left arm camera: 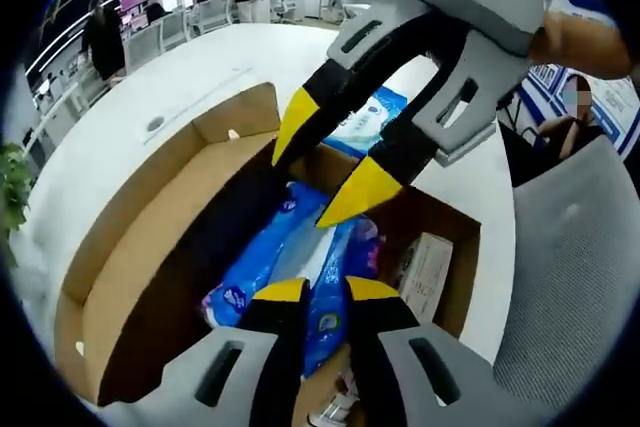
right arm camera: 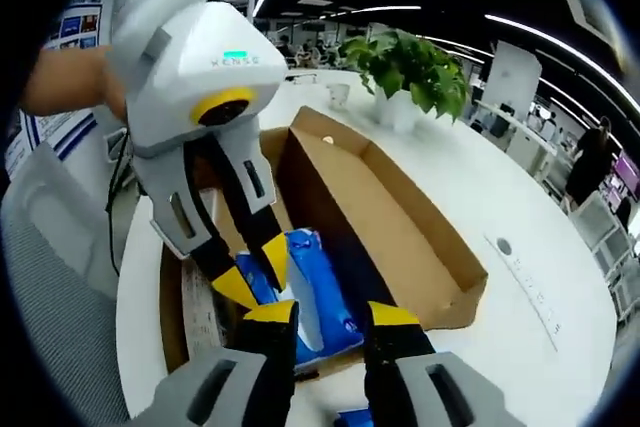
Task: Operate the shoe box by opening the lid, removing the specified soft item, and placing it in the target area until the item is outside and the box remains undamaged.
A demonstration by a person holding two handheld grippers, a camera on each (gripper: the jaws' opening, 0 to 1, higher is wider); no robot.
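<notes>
Open brown cardboard shoe box [left arm camera: 150,247] on a round white table [left arm camera: 130,117], hinged lid [left arm camera: 225,117] swung back and standing up along the far-left side. Inside, a soft blue-and-white plastic pack [left arm camera: 265,252] lying lengthwise on the box floor, with a small pale printed carton [left arm camera: 425,272] beside it toward the right wall. Another blue-and-white pack [left arm camera: 365,122] resting on the table just beyond the box's far end.

Left gripper [left arm camera: 325,292] — grey body, black fingers, yellow tips — poised over the near end of the box, jaws slightly apart, nothing between them, tips just above the pack. Right gripper [left arm camera: 335,167] reaching down into the box from the far right, jaws spread, yellow tips hanging over the pack's far end; contact cannot be told.

In the right gripper view, same brown box [right arm camera: 400,237] with lid raised on the right, blue pack [right arm camera: 315,292] between the right gripper [right arm camera: 330,315] tips and those of the left gripper [right arm camera: 250,272] — both sets parted. Green potted plant [right arm camera: 410,72] on the table beyond the box. Grey chair back [left arm camera: 575,277] near the table edge; people standing at desks in the far office background.
</notes>
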